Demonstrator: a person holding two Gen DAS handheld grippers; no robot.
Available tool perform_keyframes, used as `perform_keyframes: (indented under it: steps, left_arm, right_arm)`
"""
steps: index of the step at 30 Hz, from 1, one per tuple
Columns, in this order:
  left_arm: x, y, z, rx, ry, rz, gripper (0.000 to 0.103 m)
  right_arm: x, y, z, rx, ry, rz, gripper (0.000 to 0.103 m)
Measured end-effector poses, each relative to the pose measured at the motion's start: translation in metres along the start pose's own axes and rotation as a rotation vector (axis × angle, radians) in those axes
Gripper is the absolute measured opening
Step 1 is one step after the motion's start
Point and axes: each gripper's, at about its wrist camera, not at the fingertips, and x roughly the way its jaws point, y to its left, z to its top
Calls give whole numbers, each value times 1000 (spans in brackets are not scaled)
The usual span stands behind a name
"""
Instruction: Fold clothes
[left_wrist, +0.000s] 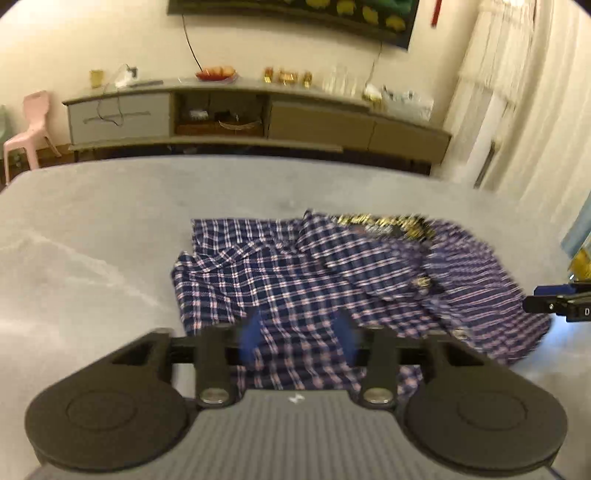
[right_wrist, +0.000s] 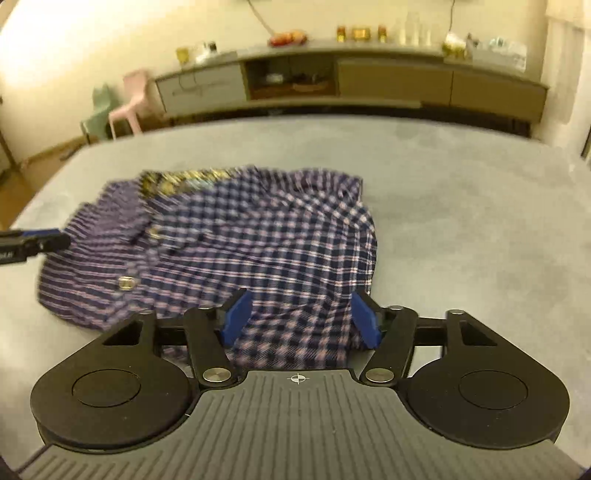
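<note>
Probably a home living room: a low media sideboard (left_wrist: 258, 114), pink plastic chair (left_wrist: 31, 125), curtains (left_wrist: 517, 92).

Blue plaid shirt (right_wrist: 229, 240) lies rumpled, apparently partly folded, collar away.

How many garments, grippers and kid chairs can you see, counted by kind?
Plaid shirt on the grey table: 1
Grippers, both open: 2, left gripper and right gripper
Small chairs: 2, pink chair and green chair
Total: 5
</note>
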Motion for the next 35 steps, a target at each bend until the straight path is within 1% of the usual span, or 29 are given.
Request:
perform_keyframes:
  steps: [1,2,3,5,7,8,12,17,20,25,35]
  left_arm:
    - [-9,-5,-5,-3,-12,9,94]
    - [-17,-11,-13,-6,-19,14,100]
    - [-21,-16,-20,-6,-18,21,102]
    - [-28,-31,-36,-3,11,14,103]
    - [-33,-46,-47,6,45,-7,103]
    - [-35,-53,-52,11,59,-15,103]
    - [-47,-73,-64,28,50,-1,103]
    - [-49,-85,-69,51,44,23,103]
    - [-51,-87,-72,43,40,33,103]
    - [-51,-86,-72,18,19,56,103]
    - [-40,-83,-69,-26,46,66,103]
  right_arm:
    - [-9,3,-3,-1,-15,-6,75]
    - [-18,6,-6,-1,-29,-13,81]
    - [-28,12,-12,4,-39,-21,82]
    - [-39,22,-24,18,-38,-24,85]
    - [-46,34,-35,21,-35,-21,86]
    - [-49,39,-41,21,-33,-18,87]
    - [-60,54,-60,28,-41,-22,88]
    - [-62,63,-70,20,-42,-14,89]
    - [-60,67,-71,-4,-43,-20,89]
    - [-56,67,-68,5,-46,-14,90]
    - [-47,80,-66,-54,-39,-21,90]
